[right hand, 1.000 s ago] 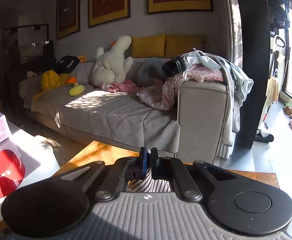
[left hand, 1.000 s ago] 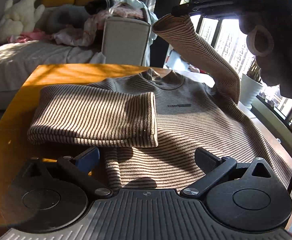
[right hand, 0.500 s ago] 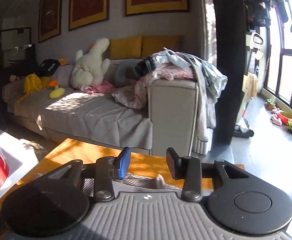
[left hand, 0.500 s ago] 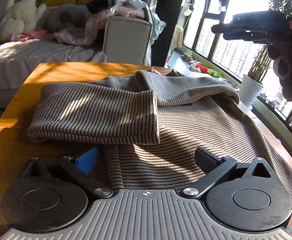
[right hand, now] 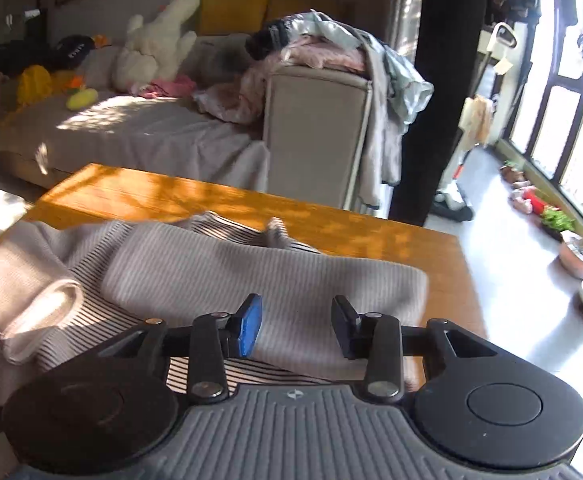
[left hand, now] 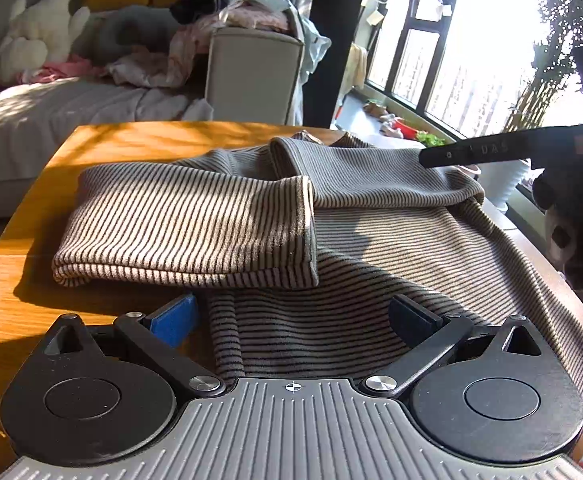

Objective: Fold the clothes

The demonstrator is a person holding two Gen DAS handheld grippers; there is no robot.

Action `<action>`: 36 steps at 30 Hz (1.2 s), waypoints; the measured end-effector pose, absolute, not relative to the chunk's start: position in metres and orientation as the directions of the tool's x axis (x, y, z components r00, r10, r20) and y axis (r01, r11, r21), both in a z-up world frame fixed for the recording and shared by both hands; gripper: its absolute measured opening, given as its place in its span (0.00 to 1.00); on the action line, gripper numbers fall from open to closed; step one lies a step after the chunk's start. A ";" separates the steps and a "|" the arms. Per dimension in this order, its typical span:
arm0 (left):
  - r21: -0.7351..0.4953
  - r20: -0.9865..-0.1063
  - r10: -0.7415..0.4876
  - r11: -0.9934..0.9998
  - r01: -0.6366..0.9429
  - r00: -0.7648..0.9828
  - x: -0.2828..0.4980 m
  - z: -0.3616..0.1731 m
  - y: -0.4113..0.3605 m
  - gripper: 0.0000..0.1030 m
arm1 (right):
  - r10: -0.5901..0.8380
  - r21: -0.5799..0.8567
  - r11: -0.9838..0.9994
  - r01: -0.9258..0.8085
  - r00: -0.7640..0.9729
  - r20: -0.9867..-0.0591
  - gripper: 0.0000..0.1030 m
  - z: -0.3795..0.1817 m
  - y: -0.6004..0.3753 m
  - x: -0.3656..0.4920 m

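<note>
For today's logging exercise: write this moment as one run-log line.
stage: sleeves folded | sweater: on table | left gripper: open | right gripper: open, empty

Ribbed striped knit sweater [left hand: 355, 240], matt, on glossy varnished wood table [left hand: 131, 140].

"DAS" – raised letters on black finger of right gripper [left hand: 447, 157], left wrist view. Black cap [right hand: 76, 51] on sofa has white lettering – too blurred to read.
</note>
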State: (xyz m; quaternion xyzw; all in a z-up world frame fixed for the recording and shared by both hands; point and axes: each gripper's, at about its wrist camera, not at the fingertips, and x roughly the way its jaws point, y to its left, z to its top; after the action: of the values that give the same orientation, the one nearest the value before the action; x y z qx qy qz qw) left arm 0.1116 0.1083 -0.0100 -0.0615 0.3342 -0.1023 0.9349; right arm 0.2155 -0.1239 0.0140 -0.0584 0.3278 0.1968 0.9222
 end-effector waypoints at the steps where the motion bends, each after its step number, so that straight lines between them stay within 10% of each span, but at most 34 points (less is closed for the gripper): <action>1: -0.184 -0.612 -0.231 0.972 0.149 0.756 0.112 -0.010 0.109 1.00 | 0.397 0.104 0.894 -0.436 0.663 -0.634 0.38 0.018 -0.115 0.214; 7: -0.185 -0.609 -0.227 0.972 0.142 0.760 0.112 -0.010 0.110 1.00 | 0.596 0.365 0.780 -0.509 0.424 -0.681 0.44 0.005 -0.059 0.211; 11: -0.189 -0.606 -0.220 0.973 0.129 0.765 0.111 -0.010 0.113 1.00 | 0.558 0.317 0.786 -0.530 0.390 -0.732 0.40 -0.010 -0.028 0.213; 14: -0.202 -0.605 -0.212 0.973 0.110 0.767 0.111 -0.011 0.116 1.00 | 0.538 0.218 0.778 -0.589 0.446 -0.715 0.07 0.001 -0.017 0.206; 28: -0.200 -0.609 -0.216 0.973 0.116 0.763 0.113 -0.012 0.114 1.00 | 0.360 -0.028 0.908 -0.419 0.812 -0.459 0.06 0.094 -0.097 0.253; 36: -0.194 -0.622 -0.217 0.974 0.120 0.753 0.113 -0.012 0.112 1.00 | 0.211 -0.016 0.967 -0.253 0.838 -0.502 0.06 0.059 -0.168 0.276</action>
State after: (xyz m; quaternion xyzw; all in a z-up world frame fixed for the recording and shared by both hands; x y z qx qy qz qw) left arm 0.1133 0.1124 -0.0122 -0.0712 0.3399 -0.0903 0.9334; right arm 0.2764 -0.1678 0.0590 -0.0409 0.2571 0.1213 0.9579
